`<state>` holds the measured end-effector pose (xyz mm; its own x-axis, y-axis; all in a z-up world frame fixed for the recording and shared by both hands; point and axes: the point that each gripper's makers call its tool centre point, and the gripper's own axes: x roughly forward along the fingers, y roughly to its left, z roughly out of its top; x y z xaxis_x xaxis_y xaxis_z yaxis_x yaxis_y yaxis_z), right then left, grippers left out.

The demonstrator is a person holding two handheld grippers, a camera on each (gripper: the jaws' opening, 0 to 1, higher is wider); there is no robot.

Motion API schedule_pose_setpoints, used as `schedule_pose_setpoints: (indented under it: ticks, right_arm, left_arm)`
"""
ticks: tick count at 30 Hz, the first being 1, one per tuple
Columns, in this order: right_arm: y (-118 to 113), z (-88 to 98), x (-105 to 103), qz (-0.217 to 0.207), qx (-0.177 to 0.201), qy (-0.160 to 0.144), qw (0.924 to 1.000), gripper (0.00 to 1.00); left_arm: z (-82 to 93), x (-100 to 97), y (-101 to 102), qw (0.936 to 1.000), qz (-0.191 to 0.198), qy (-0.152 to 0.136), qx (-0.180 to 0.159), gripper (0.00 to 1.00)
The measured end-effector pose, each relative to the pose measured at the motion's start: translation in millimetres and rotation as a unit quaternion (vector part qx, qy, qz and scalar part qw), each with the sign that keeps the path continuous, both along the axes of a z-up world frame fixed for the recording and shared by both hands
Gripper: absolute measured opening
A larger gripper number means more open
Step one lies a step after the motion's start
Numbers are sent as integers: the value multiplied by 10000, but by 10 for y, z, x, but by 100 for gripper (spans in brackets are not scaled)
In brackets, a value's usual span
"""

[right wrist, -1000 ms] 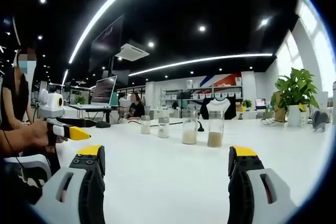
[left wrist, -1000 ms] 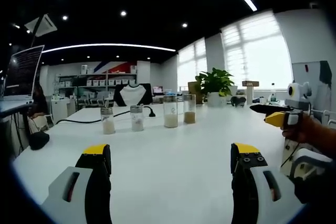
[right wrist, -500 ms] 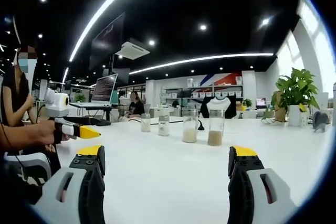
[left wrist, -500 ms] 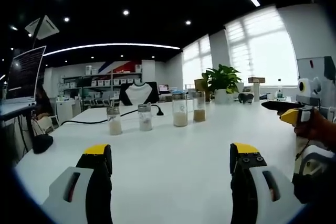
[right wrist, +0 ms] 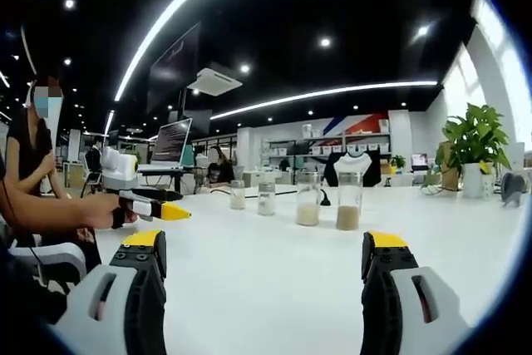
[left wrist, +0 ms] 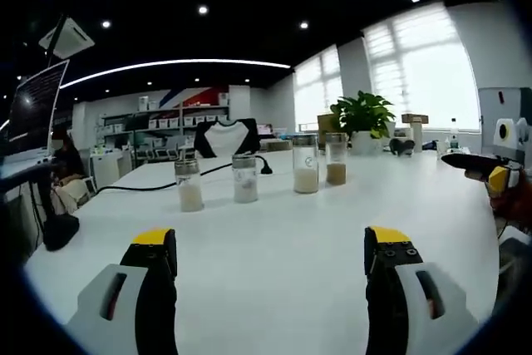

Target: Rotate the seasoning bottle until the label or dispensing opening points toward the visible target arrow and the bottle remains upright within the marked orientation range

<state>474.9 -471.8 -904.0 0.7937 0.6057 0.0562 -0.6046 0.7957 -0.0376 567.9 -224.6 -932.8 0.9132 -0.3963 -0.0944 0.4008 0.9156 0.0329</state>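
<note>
Approach step: four seasoning bottles standing mid-surface, well ahead. Left hand-held gripper and right hand-held gripper both hovering agape, gripping nothing. Next: closing in, straddling one bottle.

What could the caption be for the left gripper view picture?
Open left gripper faces four seasoning bottles lined up on a white table.

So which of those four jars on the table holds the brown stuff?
The tall jar at the right end of the row; the other three hold paler, whitish contents.
</note>
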Motion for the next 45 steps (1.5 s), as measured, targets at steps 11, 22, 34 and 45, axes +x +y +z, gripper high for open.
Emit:
schedule_pose_setpoints:
  ticks: [11, 22, 34, 45]
  right_arm:
    - [-12, 29, -7, -23, 13, -28, 10000, 100]
    - [-32, -40, 34, -62, -148, 19, 9999, 99]
    - [-61, -69, 60, -125, -257, 10, 9996, 99]
    - [-89, -106, 87, -144, -311, 62, 9994, 99]
  left_arm:
    - [15, 271, 105, 9999, 108, 97, -78, 100]
    - [11, 603, 219, 9997, 253, -10, 42, 96]
    - [139, 1078, 412, 9979, 568, -204, -228, 87]
    - [183, 1434, 490, 9965, 652, -512, -119, 76]
